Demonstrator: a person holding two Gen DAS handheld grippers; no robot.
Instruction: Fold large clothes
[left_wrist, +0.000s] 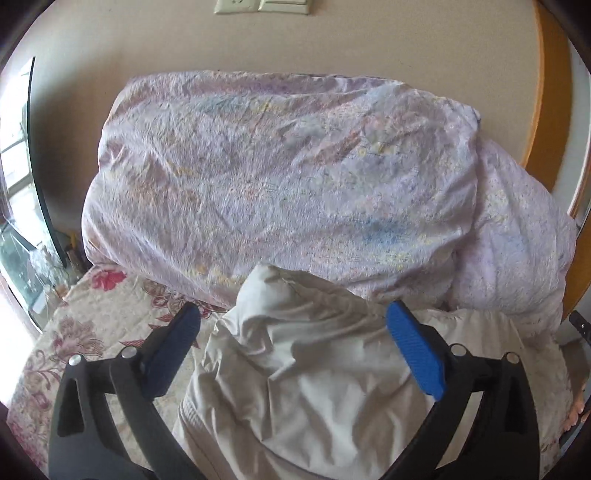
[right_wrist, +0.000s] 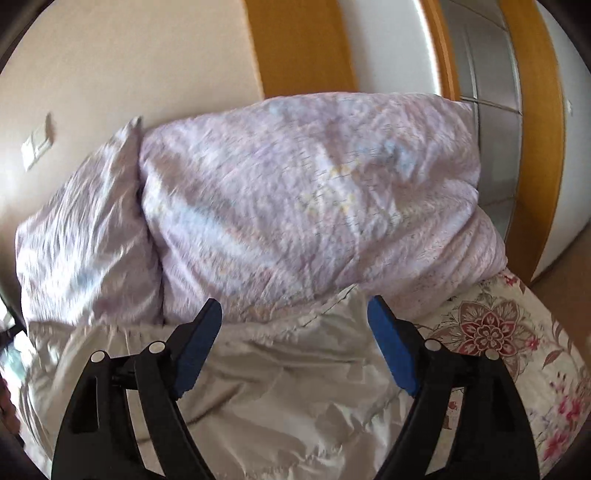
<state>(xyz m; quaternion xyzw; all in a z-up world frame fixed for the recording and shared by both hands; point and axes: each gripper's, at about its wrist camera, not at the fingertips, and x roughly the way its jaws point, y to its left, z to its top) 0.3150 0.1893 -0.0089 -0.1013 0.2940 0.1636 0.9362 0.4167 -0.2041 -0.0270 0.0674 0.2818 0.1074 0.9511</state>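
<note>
A large pale beige garment (left_wrist: 314, 369) lies crumpled on a floral bedsheet (left_wrist: 96, 325). My left gripper (left_wrist: 293, 314) is open above its rumpled upper part, with blue pads on either side and nothing held. In the right wrist view the same garment (right_wrist: 288, 387) spreads below my right gripper (right_wrist: 295, 308), which is open and empty over the garment's top edge. The garment's far edge lies against the bedding behind it.
A lilac patterned duvet (left_wrist: 277, 177) is piled at the head of the bed, with a matching pillow (right_wrist: 81, 229) beside it. A beige wall (left_wrist: 295, 40) stands behind, and a wooden-framed wardrobe (right_wrist: 532, 147) to the right. The floral sheet (right_wrist: 517, 343) shows at the right.
</note>
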